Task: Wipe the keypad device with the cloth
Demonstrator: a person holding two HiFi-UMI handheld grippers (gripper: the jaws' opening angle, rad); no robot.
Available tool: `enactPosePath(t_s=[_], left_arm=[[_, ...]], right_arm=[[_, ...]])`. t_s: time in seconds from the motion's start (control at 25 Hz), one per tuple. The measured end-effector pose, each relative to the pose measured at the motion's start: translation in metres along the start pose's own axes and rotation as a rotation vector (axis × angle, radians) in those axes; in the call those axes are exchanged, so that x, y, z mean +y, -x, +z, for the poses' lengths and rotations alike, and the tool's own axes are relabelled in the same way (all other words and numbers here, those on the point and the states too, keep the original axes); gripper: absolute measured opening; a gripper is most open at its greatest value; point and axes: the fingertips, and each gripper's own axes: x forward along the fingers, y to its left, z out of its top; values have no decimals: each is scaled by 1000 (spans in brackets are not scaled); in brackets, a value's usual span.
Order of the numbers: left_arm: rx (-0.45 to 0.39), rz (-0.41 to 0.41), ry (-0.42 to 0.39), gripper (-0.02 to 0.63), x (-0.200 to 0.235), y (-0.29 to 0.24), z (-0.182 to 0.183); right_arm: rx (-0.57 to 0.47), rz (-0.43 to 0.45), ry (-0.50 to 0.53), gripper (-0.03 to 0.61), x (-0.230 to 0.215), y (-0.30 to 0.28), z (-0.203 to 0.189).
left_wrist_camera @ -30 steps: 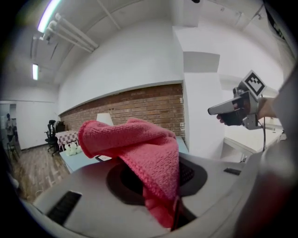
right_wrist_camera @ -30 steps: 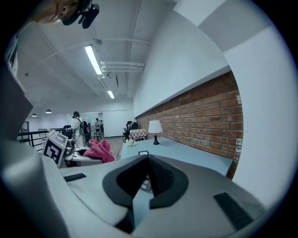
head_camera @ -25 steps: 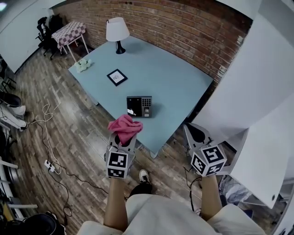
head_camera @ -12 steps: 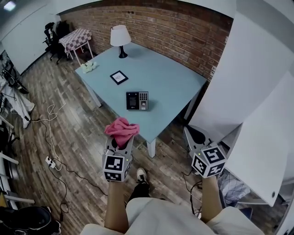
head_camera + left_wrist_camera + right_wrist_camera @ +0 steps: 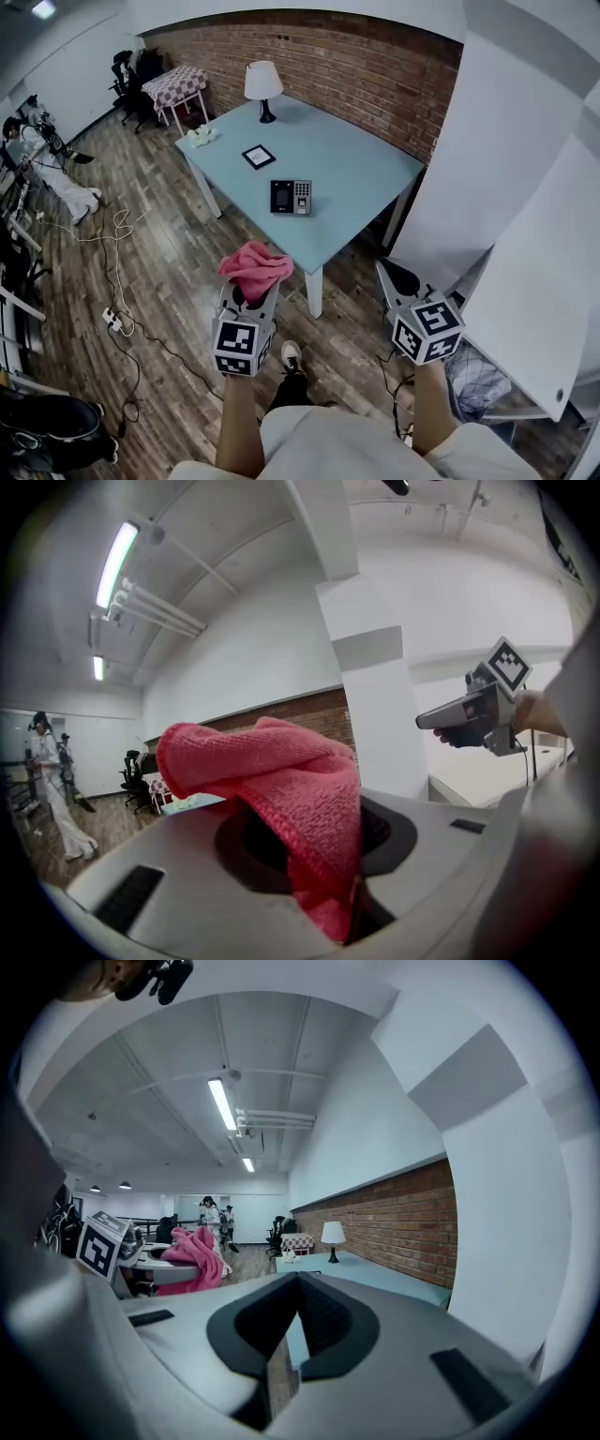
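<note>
The keypad device (image 5: 291,197), a dark flat box with a screen and keys, lies on the light blue table (image 5: 347,169), near its front corner. My left gripper (image 5: 248,289) hangs over the wooden floor, short of the table, shut on a pink cloth (image 5: 255,267) that bunches above its jaws. In the left gripper view the cloth (image 5: 281,789) drapes over the jaws and hides the table. My right gripper (image 5: 401,279) is off to the right, also short of the table. Its jaws stand together with nothing between them (image 5: 286,1335). The device is hidden in both gripper views.
A white lamp (image 5: 263,82), a small framed picture (image 5: 259,156) and a pale object (image 5: 200,137) stand farther back on the table. A brick wall (image 5: 375,75) runs behind it and a white pillar (image 5: 506,187) stands right. Cables and a power strip (image 5: 112,319) lie on the floor at left.
The table and keypad device have drawn away and look smaller; the view has backed off from the table. Both grippers keep their pose, and the cloth stays in the left one.
</note>
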Motion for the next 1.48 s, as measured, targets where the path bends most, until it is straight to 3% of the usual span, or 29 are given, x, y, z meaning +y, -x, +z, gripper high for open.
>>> enactPosePath(t_s=[0.32, 0.68, 1.48], left_arm=[[-18, -14, -24, 140, -28, 36, 10], [-36, -27, -52, 140, -39, 55, 23], [-26, -54, -49, 140, -38, 37, 21]], right_arm=[[-10, 64, 53, 5, 32, 27, 7], [-6, 43, 80, 6, 42, 42, 14], [18, 65, 83, 6, 40, 21, 7]])
